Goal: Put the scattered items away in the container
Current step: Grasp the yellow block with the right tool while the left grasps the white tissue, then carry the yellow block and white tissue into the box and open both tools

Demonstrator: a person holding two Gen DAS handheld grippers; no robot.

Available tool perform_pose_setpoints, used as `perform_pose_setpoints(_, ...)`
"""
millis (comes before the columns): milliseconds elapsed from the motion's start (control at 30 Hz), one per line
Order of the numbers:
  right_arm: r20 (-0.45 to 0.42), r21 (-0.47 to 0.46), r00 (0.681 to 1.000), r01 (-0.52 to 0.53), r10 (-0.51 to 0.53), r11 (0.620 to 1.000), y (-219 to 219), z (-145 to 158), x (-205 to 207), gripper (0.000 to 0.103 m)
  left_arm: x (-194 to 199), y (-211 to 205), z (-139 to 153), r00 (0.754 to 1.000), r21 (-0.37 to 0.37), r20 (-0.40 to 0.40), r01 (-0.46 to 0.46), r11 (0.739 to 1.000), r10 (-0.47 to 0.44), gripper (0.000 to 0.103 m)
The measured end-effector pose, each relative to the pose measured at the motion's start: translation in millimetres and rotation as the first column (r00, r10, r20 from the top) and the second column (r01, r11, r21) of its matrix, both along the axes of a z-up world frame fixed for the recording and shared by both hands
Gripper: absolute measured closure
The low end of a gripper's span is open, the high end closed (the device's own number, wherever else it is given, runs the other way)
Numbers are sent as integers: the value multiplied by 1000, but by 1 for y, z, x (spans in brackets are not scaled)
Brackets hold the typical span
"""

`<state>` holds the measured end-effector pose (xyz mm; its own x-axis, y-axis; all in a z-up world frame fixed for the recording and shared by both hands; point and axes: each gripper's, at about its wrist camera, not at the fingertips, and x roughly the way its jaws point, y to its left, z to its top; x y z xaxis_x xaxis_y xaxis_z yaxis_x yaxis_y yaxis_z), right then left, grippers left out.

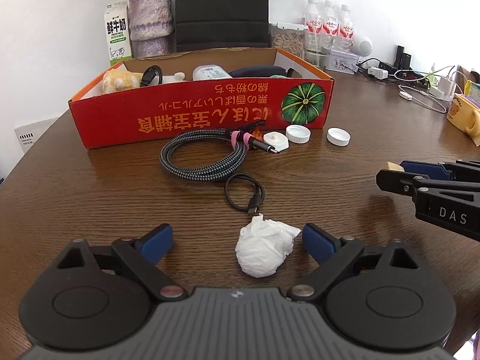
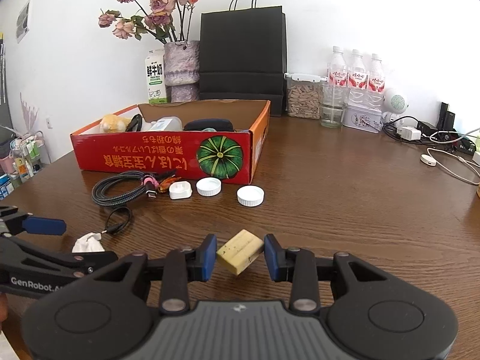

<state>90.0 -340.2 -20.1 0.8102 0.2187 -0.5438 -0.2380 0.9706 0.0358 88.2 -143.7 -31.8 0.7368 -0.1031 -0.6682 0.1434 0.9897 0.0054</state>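
A crumpled white tissue (image 1: pixel 264 249) lies on the brown table between the blue pads of my left gripper (image 1: pixel 237 240), which stands open around it; its right pad (image 1: pixel 318 244) is almost at the tissue's tip. My right gripper (image 2: pixel 240 253) is shut on a pale yellow block (image 2: pixel 240 252), held just above the table. The red cardboard box (image 1: pixel 195 114) stands further back, with a plush toy, a cable and a dark pouch inside. In front of it lie a braided cable (image 1: pixel 204 156), a thin black cable (image 1: pixel 244 193), a white adapter (image 1: pixel 275 141) and two white caps (image 1: pixel 298 134).
Behind the box stand a milk carton (image 2: pixel 155 75), a vase of dried flowers (image 2: pixel 181 66) and a black paper bag (image 2: pixel 243 57). Water bottles (image 2: pixel 355 72), a jar and a glass stand at the back right. Chargers and cords (image 2: pixel 435 141) crowd the right edge.
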Motion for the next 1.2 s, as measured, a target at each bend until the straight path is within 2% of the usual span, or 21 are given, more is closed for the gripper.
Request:
perform_pose_setpoints(100,-3,1,1000,-11,11,1000,2,-2,-2,70,-3,0,0,1000,0,13,-4,1000,4,16)
perform_pose_setpoints(200,-4,4,1000,-19,19,1000,3,-4,-4,70,-5,-1,2,1000,-1,24,-10,1000,10,31)
perform_pose_setpoints(233,-4,5,1000,-19,19,1000,3,-4,-4,70,-5,0,2,1000,-2,28,-14,1000,14,38)
perform_pose_setpoints(267,-5,6,1000,-18,18,1000,4,-4,-5,70,-6,0,3,999,-6,36,-24,1000,24,52)
perform_pose_setpoints(300,-5,8,1000,-18,18,1000,3,-4,-5,70,-7,1,3,999,-9,42,-32,999,33,60)
perform_pose_setpoints(333,-5,10,1000,-17,17,1000,4,-4,-5,70,-8,2,4,998,-16,43,-36,999,36,78)
perform_pose_setpoints(367,-5,12,1000,-17,17,1000,4,-3,-5,70,-8,3,5,998,-25,42,-35,999,36,85)
perform_pose_setpoints(833,4,15,999,-42,42,999,18,7,-3,70,-11,17,16,996,-69,82,-35,997,41,86)
perform_pose_setpoints(1200,80,19,996,-45,43,999,38,42,22,70,7,38,51,973,-121,217,-56,991,82,86)
